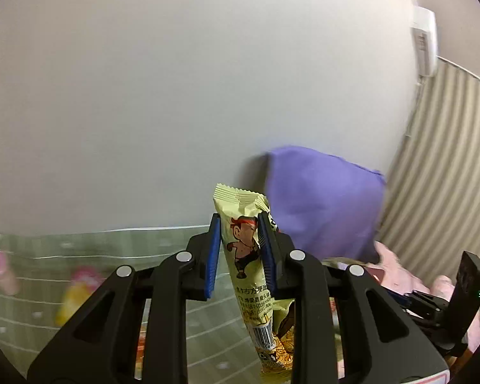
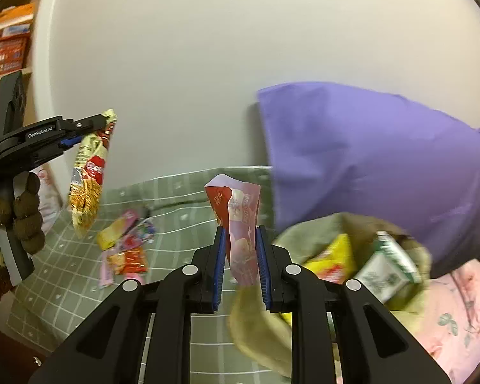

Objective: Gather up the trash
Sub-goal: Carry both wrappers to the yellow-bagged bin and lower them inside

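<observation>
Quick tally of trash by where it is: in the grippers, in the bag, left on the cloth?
Held in grippers: 2 (yellow noodle packet, pink-red wrapper)
In olive bag: 2 visible (yellow packet, green-white carton)
On green checked cloth: 1 blurred wrapper pile, pieces uncountable
Total: 4 plus pile

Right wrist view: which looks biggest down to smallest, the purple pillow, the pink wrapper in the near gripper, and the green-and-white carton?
Largest to smallest, as they look here:
1. purple pillow
2. pink wrapper
3. green-and-white carton

The wrapper sits nearest the camera, so its lead over the blurred carton is unsure.
</observation>
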Demonstrator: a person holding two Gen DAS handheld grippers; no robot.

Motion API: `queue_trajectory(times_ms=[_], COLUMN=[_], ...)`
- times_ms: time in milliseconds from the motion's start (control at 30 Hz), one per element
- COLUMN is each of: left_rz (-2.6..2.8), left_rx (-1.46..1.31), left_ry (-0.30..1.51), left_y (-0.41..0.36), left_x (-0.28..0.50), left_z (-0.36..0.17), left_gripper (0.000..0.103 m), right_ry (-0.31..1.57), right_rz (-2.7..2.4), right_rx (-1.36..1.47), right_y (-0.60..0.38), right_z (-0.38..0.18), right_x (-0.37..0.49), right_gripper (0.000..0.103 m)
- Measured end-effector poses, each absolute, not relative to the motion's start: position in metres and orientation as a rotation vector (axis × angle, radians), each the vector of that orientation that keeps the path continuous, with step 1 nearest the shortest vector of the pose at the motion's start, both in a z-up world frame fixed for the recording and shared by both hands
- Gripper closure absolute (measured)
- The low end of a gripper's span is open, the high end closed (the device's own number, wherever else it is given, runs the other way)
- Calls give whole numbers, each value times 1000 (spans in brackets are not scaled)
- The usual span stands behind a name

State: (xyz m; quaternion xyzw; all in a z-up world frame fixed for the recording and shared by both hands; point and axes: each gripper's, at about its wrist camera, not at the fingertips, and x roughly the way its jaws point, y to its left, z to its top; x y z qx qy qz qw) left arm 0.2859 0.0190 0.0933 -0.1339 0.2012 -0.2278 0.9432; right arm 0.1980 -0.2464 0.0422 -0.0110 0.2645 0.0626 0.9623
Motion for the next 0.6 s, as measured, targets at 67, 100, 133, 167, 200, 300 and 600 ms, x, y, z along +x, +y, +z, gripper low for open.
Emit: queue_trajectory(times_ms=[67, 100, 133, 167, 200, 300, 600], left_rz=[-524, -548, -571, -600, -622, -687, -741], left_rx=[-265, -257, -248, -235, -224, -200, -216], left_ry=[409, 409, 410, 411, 413, 425, 456], left_y=[-9, -22, -35, -50, -63, -99, -172], left_x=[291, 293, 295, 296, 298, 303, 325], left_z=[96, 96, 97, 97, 97, 95, 69], left_gripper=[81, 81, 81, 81, 81, 81, 81], right_ry=[531, 532, 533, 534, 536, 545, 575], right_rz=[83, 60, 38, 23, 2, -39, -98], right_rx=[-15, -9, -5, -4, -1, 11, 44], right_y=[-262, -272, -281, -288, -296, -318, -369], right_z=[46, 48, 49, 49, 50, 50, 38], right_x=[191, 187, 183, 181, 178, 171, 168], right_gripper=[84, 84, 84, 84, 84, 84, 84])
